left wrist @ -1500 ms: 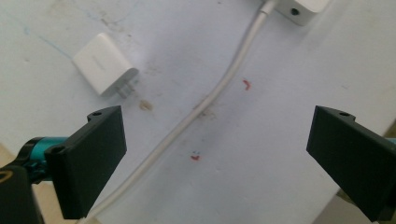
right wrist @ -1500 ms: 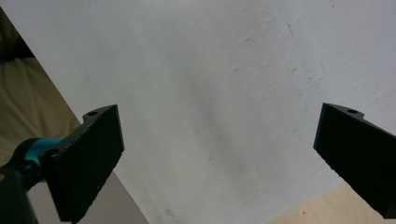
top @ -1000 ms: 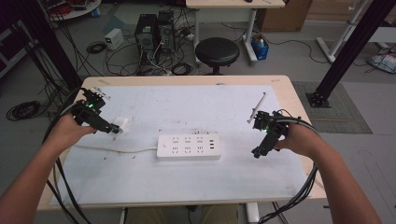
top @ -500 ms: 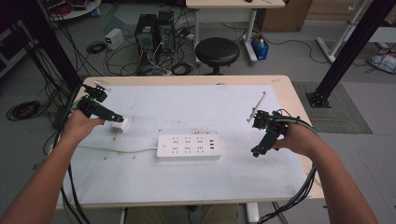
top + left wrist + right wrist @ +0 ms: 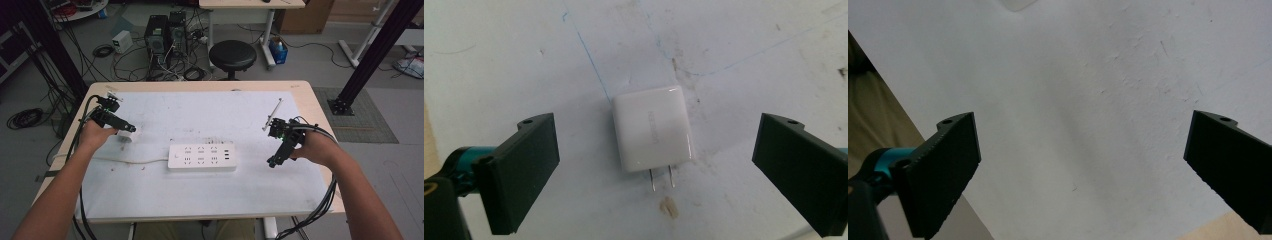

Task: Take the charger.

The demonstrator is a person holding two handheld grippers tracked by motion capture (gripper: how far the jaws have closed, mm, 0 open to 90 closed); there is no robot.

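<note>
A white plug adapter (image 5: 652, 129) with two metal prongs lies flat on the white mat, prongs pointing toward the camera. My left gripper (image 5: 659, 175) hangs open over it, jaws wide on either side, not touching. From the high view the left gripper (image 5: 122, 128) is at the table's left with the adapter (image 5: 126, 137) just under its tips. A white power strip (image 5: 201, 157) lies mid-table, its cord running left. My right gripper (image 5: 274, 159) is open at the right, over bare mat (image 5: 1088, 125).
The white mat (image 5: 200, 200) covers most of the wooden table (image 5: 310, 100). A thin white rod (image 5: 273, 112) lies at the right rear. Beyond the table stand a black stool (image 5: 232, 54), computer cases and tangled cables on the floor.
My left gripper has shifted toward the back left, then come down over the adapter. The right gripper has stayed nearly still.
</note>
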